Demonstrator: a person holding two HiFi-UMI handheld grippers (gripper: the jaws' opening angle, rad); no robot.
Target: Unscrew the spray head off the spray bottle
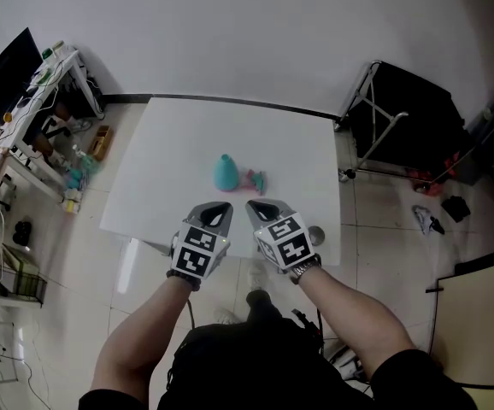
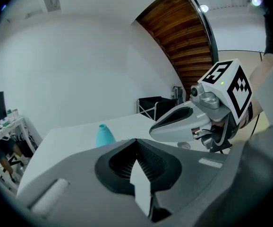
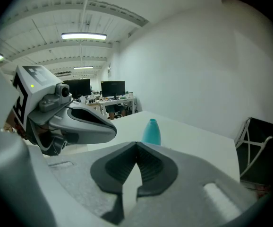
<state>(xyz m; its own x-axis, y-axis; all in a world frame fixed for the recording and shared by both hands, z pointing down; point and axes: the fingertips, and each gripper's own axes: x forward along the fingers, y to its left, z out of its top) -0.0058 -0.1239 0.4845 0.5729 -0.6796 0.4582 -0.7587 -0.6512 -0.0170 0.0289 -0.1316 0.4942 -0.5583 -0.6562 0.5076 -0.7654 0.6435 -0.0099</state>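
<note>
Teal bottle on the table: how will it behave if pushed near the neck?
Probably tips: the teal bottle stands upright, tapering to a narrow open neck. Likely light plastic, so it may slide on the smooth white table instead.

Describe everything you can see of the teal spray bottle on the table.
The spray bottle is teal, plastic-looking, with a wide base tapering to a narrow open neck; no head is on it. It stands upright near the middle of the white table. The spray head lies close at its right in the head view; contact between them cannot be told.

white table (image 1: pixel 174 139) with teal bottle (image 1: pixel 225 173), spray head (image 1: pixel 255 180)
</note>
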